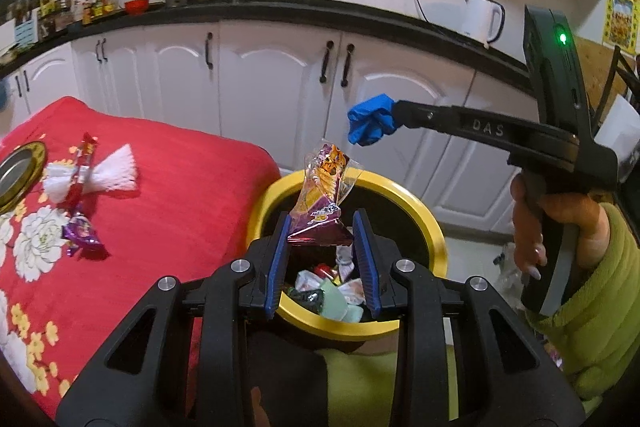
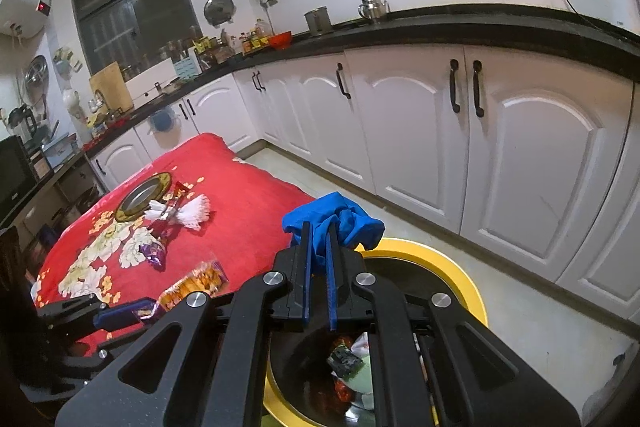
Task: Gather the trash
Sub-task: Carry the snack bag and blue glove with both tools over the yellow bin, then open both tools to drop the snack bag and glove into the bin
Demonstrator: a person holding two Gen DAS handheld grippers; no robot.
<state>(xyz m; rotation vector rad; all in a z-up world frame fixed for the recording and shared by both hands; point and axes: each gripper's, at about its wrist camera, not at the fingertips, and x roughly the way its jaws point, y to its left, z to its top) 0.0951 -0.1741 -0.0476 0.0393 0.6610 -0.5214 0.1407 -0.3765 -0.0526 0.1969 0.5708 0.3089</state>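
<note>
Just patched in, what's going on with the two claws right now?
Both are over the yellow-rimmed black trash bin, which already holds wrappers. The left claw pinches a purple-and-orange snack wrapper; the right claw grips a crumpled blue glove. Neither is dropped yet. A white tassel-like bundle and a purple candy wrapper lie on the red floral cloth.
</note>
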